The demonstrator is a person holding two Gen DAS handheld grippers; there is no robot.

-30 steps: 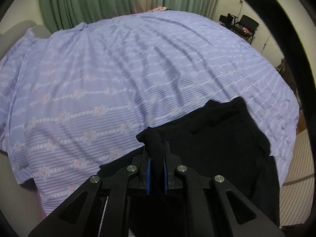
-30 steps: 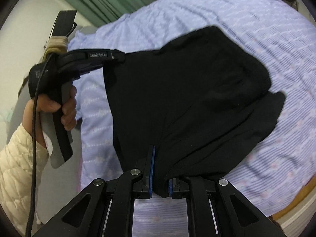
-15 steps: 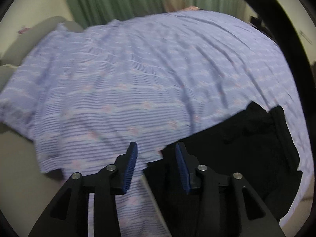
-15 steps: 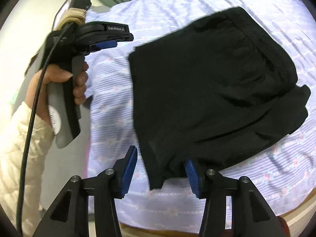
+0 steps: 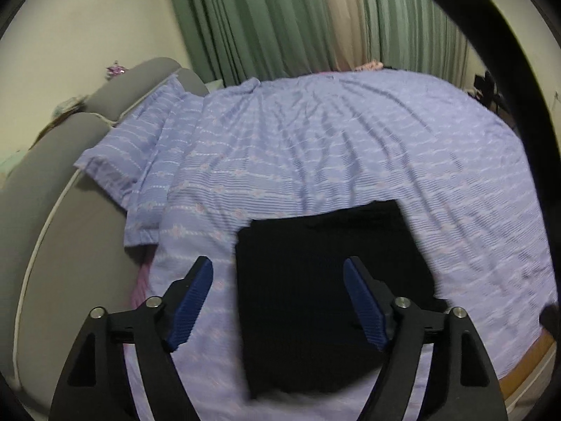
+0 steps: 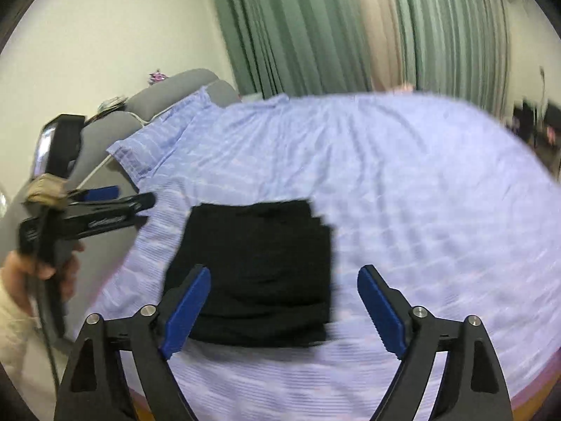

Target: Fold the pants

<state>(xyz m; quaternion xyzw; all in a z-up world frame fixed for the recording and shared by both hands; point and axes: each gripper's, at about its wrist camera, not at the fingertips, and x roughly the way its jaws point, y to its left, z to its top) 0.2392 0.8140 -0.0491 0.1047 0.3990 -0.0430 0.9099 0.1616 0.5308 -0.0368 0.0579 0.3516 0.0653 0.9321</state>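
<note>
The pants [image 5: 329, 291] are laid on the bed [image 5: 350, 147] near its front edge, folded into a compact, roughly square stack. The left claw [image 5: 278, 301] and the right claw [image 6: 284, 310] are both held wide open above it, with nothing gripped. The folding is judged essentially done; at most, a little smoothing is left.

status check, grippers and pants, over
Left gripper open, empty. Right gripper open, empty. Black pants folded flat on bedsheet. Nothing in the way.
</note>
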